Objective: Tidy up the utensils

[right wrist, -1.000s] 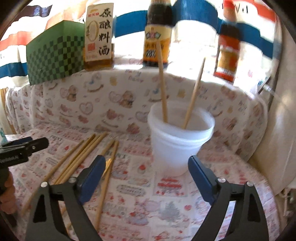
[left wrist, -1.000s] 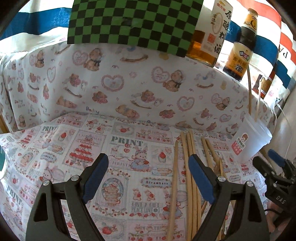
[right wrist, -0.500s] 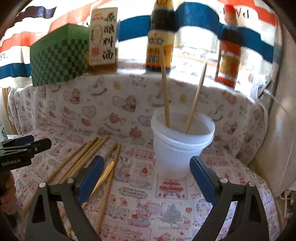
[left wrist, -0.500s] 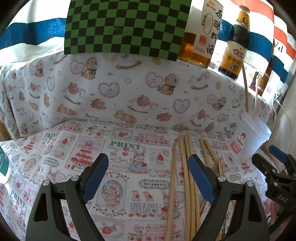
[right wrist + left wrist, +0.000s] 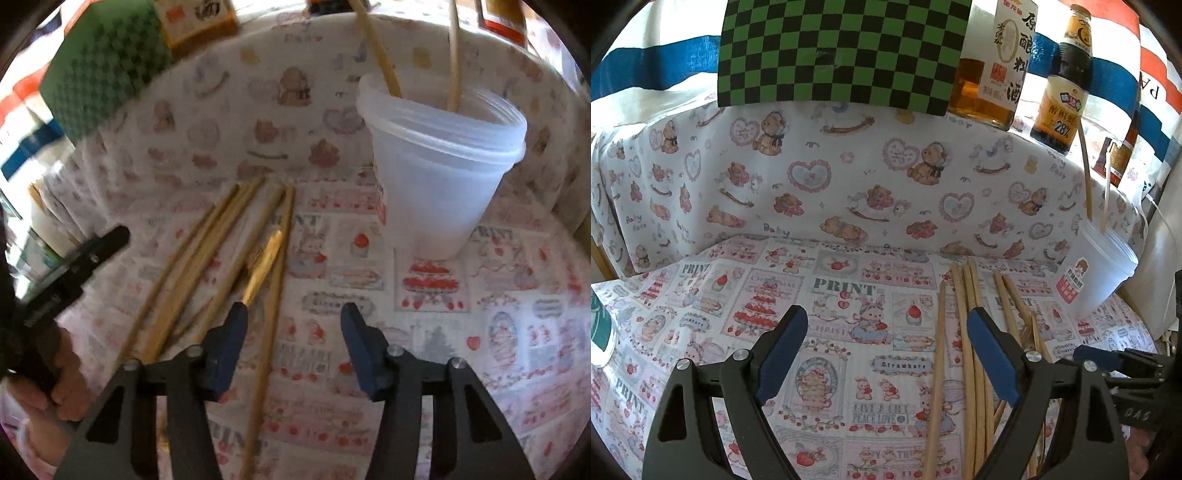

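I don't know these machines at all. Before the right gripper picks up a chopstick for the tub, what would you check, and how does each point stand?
1. Right gripper free of load: ok; its jaws are closing with one chopstick lying between them, not yet pinched.
2. Only one stick between the jaws: ok.
3. White tub upright with room: ok; it holds two sticks.
4. Left gripper out of the way: ok, open, empty.
5. Loose chopsticks untangled: not ok; several overlap.

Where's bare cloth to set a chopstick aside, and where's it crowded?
Free: the printed cloth left of the loose chopsticks, under the open left gripper; also the cloth in front and right of the cup. Crowded: the chopstick pile beside the cup, where the empty right gripper is closing.
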Available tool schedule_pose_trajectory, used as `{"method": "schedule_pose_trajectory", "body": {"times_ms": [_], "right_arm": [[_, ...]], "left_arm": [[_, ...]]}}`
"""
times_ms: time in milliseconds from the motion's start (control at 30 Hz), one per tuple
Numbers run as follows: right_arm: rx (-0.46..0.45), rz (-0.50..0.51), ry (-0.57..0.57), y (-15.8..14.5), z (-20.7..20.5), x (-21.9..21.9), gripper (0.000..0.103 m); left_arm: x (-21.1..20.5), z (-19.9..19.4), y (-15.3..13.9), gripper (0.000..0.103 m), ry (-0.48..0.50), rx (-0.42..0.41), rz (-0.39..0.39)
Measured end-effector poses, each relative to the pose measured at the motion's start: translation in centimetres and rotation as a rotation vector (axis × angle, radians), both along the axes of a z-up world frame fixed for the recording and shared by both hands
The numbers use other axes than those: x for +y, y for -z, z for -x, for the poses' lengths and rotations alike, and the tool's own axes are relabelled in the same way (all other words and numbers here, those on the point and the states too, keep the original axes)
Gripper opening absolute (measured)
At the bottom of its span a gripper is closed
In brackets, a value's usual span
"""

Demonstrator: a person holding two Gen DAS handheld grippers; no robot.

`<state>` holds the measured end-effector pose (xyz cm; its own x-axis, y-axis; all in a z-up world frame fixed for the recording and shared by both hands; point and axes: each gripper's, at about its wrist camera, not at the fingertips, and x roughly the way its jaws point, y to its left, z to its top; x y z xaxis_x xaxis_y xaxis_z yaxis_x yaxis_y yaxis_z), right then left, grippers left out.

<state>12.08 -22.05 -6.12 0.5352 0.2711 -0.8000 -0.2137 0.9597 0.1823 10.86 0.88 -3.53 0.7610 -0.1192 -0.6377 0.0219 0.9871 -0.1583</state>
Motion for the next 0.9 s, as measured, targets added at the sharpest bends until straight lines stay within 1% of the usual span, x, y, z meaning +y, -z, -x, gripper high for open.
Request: {"method": "schedule_pose_trajectory", "body": {"times_ms": [67,167,233,267,333,367,467,600,667,767,833,900], "right_arm": [[-0.001,0.007,-0.021,0.2,0.1,0.6,0.045],[-0.007,0.053,-0.031,0.4,0.1,1.6,0.035],[-0.021,0.094,-0.031,0.5,0.0,2.3,0.025],[-0.023,0.094,-0.037,0.5,-0.1,2.5,0.023],[-0.018,0.086,-0.040,0.6,-0.3,2.5,0.009],[-0.015,0.088,-0.035,0.7,-0.4,2.5,0.007],[-0.013,0.083,-0.018,0.6,-0.3,1.8,0.007],[-0.005,0.038,0.014,0.4,-0.6,0.2,0.007],[-0.018,0.019,0.035,0.2,-0.2,-0.8,0.007],[-0.029,0.011,0.040,-0.2,0.1,-1.0,0.007],[-0.029,-0.006,0.039,-0.4,0.2,-1.3,0.007],[-0.015,-0.021,0.026,-0.4,0.4,-1.8,0.007]], "left_arm": [[-0.1,0.0,0.0,0.087,0.004,-0.002,-0.009],[-0.4,0.0,0.0,0.087,0.007,0.005,-0.023],[-0.6,-0.2,0.1,0.087,0.004,0.015,-0.029],[-0.6,-0.3,0.2,0.087,-0.001,0.023,-0.034],[-0.8,-0.5,0.4,0.086,-0.001,0.041,-0.035],[-0.8,-0.6,0.5,0.085,0.002,0.050,-0.031],[-0.7,-0.9,1.1,0.081,0.008,0.091,-0.015],[-0.8,-1.3,1.7,0.073,0.025,0.128,-0.002],[-0.8,-1.5,1.9,0.071,0.036,0.143,0.005],[-1.0,-2.2,2.7,0.066,0.064,0.192,0.019],[-1.4,-2.4,2.7,0.062,0.067,0.194,-0.008],[-2.3,-2.8,2.9,0.060,0.085,0.204,-0.062]]}}
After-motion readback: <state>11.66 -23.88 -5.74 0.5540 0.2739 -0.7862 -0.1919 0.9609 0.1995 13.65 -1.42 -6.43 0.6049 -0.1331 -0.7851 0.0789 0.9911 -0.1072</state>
